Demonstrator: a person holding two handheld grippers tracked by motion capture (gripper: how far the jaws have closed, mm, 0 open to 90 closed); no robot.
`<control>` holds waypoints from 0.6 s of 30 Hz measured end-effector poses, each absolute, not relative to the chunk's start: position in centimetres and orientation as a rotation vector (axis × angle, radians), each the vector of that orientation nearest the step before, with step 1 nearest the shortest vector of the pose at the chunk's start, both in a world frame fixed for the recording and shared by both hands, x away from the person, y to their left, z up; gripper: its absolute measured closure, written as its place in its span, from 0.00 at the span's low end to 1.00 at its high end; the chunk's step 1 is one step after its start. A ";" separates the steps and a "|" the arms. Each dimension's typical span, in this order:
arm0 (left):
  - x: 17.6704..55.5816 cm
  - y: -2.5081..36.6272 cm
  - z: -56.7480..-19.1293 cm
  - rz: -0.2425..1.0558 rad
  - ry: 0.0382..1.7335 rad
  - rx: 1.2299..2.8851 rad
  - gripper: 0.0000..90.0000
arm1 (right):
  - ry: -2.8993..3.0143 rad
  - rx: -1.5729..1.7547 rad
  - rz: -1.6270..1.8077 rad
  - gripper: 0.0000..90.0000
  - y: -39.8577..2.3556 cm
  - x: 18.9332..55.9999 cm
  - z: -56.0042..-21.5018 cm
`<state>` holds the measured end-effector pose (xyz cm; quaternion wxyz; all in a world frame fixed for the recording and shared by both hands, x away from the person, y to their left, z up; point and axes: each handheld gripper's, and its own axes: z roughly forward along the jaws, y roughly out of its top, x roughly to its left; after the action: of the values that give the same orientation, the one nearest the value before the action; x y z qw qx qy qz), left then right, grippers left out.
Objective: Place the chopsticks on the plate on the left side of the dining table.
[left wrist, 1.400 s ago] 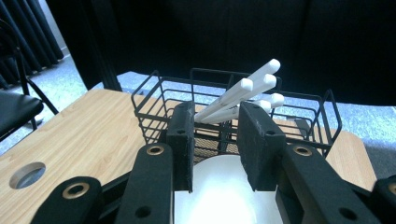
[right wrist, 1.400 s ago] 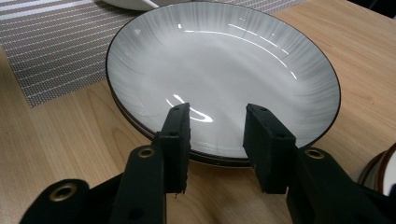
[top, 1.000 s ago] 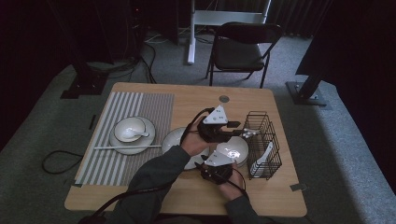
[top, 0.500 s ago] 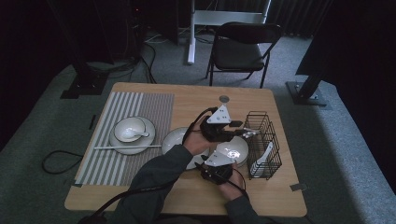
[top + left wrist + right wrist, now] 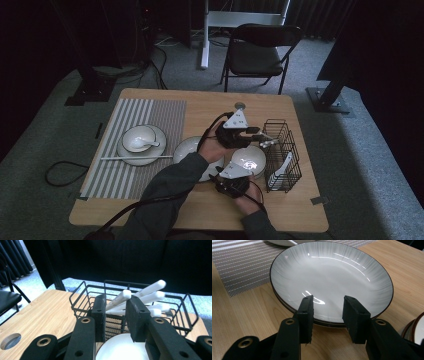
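Note:
My left gripper reaches right into the top of a black wire basket. Several white spoon handles lean in the basket. One handle lies between the jaws, which have just been closing; a gap still shows beside it. A white bowl sits under this gripper. My right gripper stands open, level, at the near rim of a grey-white plate that rests on another plate.
A striped placemat on the left carries a plate with a bowl and spoon. A round hole is in the table's far edge. A folding chair stands behind the table.
The left gripper has edged right toward the basket, with its jaws closer together around the spoon handle. The right gripper has kept still.

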<state>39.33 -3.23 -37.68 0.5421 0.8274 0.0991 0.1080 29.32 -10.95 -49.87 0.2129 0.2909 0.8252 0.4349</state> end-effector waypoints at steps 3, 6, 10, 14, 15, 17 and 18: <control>39.9 -3.5 -37.9 0.253 0.243 1.962 0.80 | 2.289 0.808 1.207 0.67 -11.0 29.3 -49.9; 40.4 -3.9 -38.1 0.248 0.256 1.959 0.82 | 2.290 0.804 1.205 0.67 -11.0 29.3 -49.9; 41.2 -4.2 -38.4 0.232 0.270 1.956 0.84 | 2.288 0.803 1.209 0.67 -11.0 29.2 -49.9; 41.7 -4.5 -38.8 0.221 0.282 1.954 0.85 | 2.289 0.805 1.208 0.67 -11.1 29.2 -49.9; 41.8 -4.6 -38.9 0.222 0.284 1.957 0.86 | 2.289 0.805 1.210 0.67 -11.1 29.2 -49.9; 41.9 -4.8 -39.1 0.218 0.284 1.960 0.87 | 2.288 0.802 1.208 0.67 -11.2 29.2 -49.9; 42.0 -4.9 -39.2 0.217 0.288 1.960 0.87 | 2.288 0.802 1.207 0.67 -11.2 29.3 -49.9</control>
<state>41.97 -4.93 -39.17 0.5432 0.8258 0.1211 0.0912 29.25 -11.16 -49.86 0.2149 0.2891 0.8250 0.4354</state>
